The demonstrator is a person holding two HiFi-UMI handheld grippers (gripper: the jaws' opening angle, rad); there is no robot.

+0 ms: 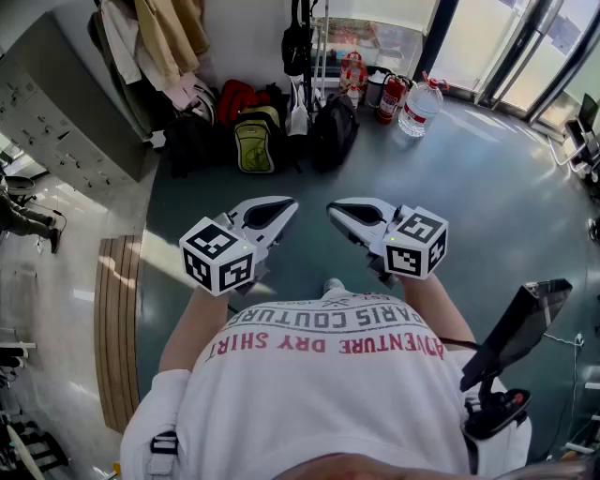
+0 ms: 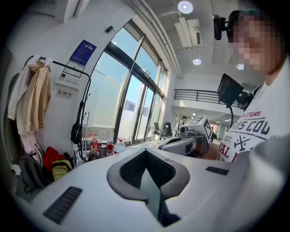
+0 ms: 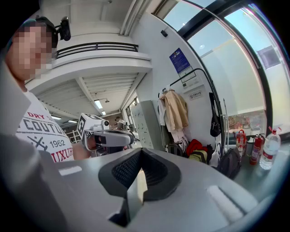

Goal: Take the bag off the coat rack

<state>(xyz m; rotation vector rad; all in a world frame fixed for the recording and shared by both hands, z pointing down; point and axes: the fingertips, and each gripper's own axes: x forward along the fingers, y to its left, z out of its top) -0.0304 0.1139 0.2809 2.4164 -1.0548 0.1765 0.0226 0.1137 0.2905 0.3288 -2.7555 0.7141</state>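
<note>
closest under my head camera is my own white shirt [image 1: 328,375] with red print. just past it i hold my two claws out side by side over the grey-green floor [image 1: 469,187]. my left claw [image 1: 277,208] is clenched tight, pads together with nothing between them. my right claw [image 1: 339,212] is clenched too, its tips meeting on nothing. they point forward, near each other but not touching.

the bag [image 1: 296,47] i am after is small and black. it hangs on the thin black coat rack [image 1: 307,17] against the white wall, well ahead of both claws. i cannot see into it, so i cannot tell what it holds.

below the rack a row of bags sits on the floor along the wall. there is a black backpack [image 1: 334,131] right under the rack, with a yellow-green backpack [image 1: 255,142] beside it. a red bag [image 1: 238,97] lies behind that one, and another dark bag [image 1: 187,141] sits further left. none shows what is inside.

right of the rack stand a red fire extinguisher [image 1: 392,97] and a clear water jug [image 1: 419,107] with a red cap. i cannot make out how full the jug is. beige coats [image 1: 169,37] hang to the left, next to grey lockers [image 1: 66,103].
</note>
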